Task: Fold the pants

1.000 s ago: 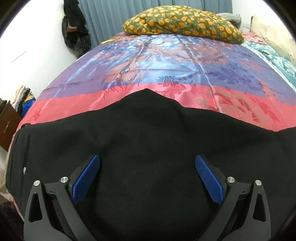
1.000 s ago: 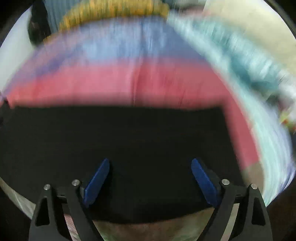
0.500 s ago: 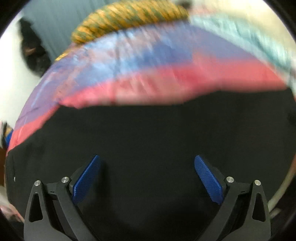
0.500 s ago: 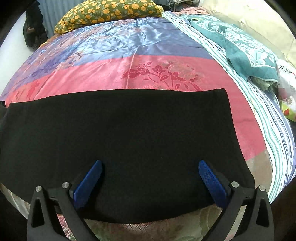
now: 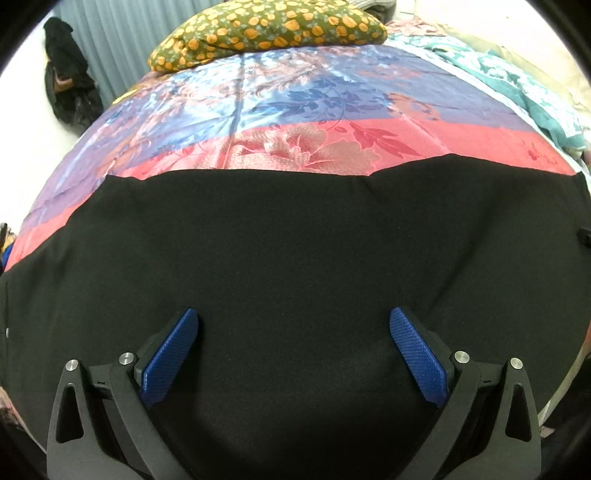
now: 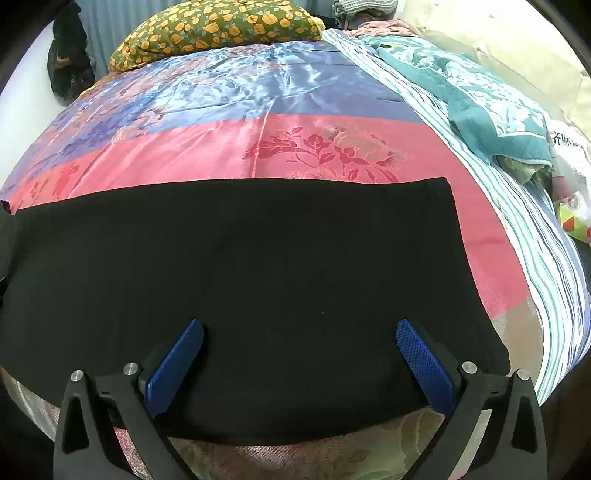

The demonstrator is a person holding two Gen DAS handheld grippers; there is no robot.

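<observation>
Black pants [image 5: 288, 251] lie flat across the near end of a bed, on a pink and blue satin cover [image 5: 295, 122]. My left gripper [image 5: 293, 317] is open and empty, hovering just above the pants' middle part. In the right wrist view the pants [image 6: 240, 258] end in a straight hem at the right, with their near edge along the bed's front. My right gripper [image 6: 299, 328] is open and empty, above the pants near that front edge. The pants' left end runs out of both views.
An olive pillow with orange flowers [image 5: 266, 33] lies at the head of the bed. A teal floral blanket [image 6: 480, 96] and a striped sheet [image 6: 535, 240] lie along the right side. Dark clothes hang on the wall at far left [image 5: 66, 88].
The left gripper has swung right along the pants, so the raised crotch peak has left its view. The right view has gone from blurred to steady. Both grippers stay open.
</observation>
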